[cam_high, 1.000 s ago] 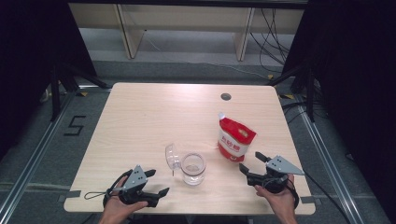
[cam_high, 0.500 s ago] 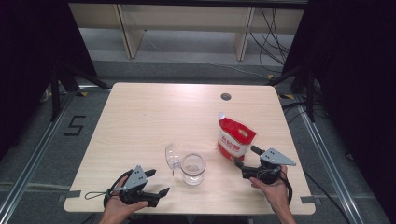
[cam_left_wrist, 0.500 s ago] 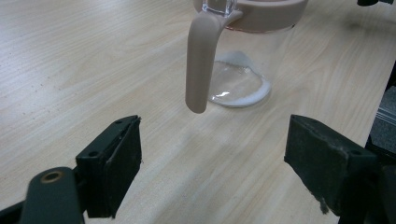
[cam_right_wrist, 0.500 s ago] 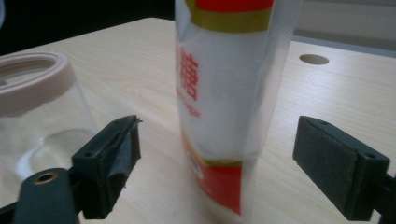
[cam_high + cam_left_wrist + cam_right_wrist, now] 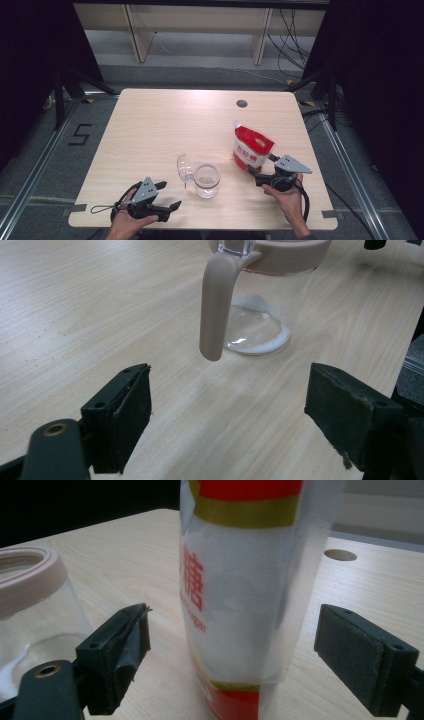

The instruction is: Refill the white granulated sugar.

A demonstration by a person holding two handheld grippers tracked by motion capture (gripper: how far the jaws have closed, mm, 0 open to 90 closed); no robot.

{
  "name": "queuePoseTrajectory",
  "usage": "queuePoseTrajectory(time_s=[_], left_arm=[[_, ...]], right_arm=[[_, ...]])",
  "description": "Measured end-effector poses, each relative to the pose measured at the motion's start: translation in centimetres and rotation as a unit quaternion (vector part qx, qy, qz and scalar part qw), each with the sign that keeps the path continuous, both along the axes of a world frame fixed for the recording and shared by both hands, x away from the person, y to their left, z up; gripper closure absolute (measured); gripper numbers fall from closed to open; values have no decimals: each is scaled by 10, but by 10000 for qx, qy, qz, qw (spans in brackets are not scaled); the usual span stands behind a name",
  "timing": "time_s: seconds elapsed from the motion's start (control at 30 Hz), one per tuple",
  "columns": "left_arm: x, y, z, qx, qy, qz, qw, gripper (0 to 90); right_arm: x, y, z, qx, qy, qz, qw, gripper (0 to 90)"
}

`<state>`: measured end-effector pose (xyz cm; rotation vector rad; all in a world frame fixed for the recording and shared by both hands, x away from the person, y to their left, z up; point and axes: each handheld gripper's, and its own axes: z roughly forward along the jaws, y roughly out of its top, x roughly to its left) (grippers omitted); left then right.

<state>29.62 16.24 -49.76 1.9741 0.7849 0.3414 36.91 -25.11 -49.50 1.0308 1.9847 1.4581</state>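
**Right claw closes in on the sugar bag**

Now your right gripper point(image 5: 261, 176) sits just at the foot of the sugar bag point(image 5: 251, 147), having slid across the table toward it from about four o'clock over the last second. Its jaws have just been opening and now stand at their widest; in the right gripper view the bag point(image 5: 240, 595) stands between them, with clear air on both sides, so nothing is pinched yet. By my reading, that puts you one squeeze from a grasp, provided you ease a little further in first.

Your left gripper point(image 5: 162, 199) has not budged. It rests at about seven o'clock on the table point(image 5: 165, 125), jaws wide and empty, aimed at the glass jar point(image 5: 206, 180).

The bag stands upright right of centre, at roughly four o'clock from the table's middle. It is a soft pouch, red at top and bottom with a yellow band, and a clear window shows white sugar inside. It will likely yield under the pads, so grip low and gently.

The jar stands just left of the bag, its hinged lid point(image 5: 184, 169) tipped open at nine o'clock and a pink seal round the rim. A trace of white lies in its base point(image 5: 252, 337).
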Motion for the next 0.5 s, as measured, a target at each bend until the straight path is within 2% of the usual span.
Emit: queuePoseTrajectory(time_s=[0.03,0.07,0.1,0.23,0.27,0.3,0.37,0.43,0.5], left_arm=[[0,0,0,1,3,-3,10000,182],[0,-1,0,-32,20,1,10000,182],[0,-1,0,-27,15,3,10000,183],[0,-1,0,-18,3,-12,10000,182],[0,-1,0,-17,-6,6,10000,182],[-1,-1,0,5,-8,6,10000,182],[0,-1,0,-8,7,-21,10000,182],[0,0,0,40,22,-38,10000,182],[0,-1,-1,-4,8,-18,10000,182]], right_arm=[[4,0,-1,-151,-168,100,9997,164],[2,2,-2,-75,-17,14,10000,175],[4,2,-2,-89,-50,143,9998,187],[6,5,-4,-141,-131,62,9998,197],[7,6,-6,-56,-118,88,9999,199],[8,5,-6,-110,-115,93,9998,202],[8,7,-7,-52,-73,73,9999,207],[10,7,-8,-140,-117,92,9998,216],[9,8,-8,-105,-18,27,9999,219]])
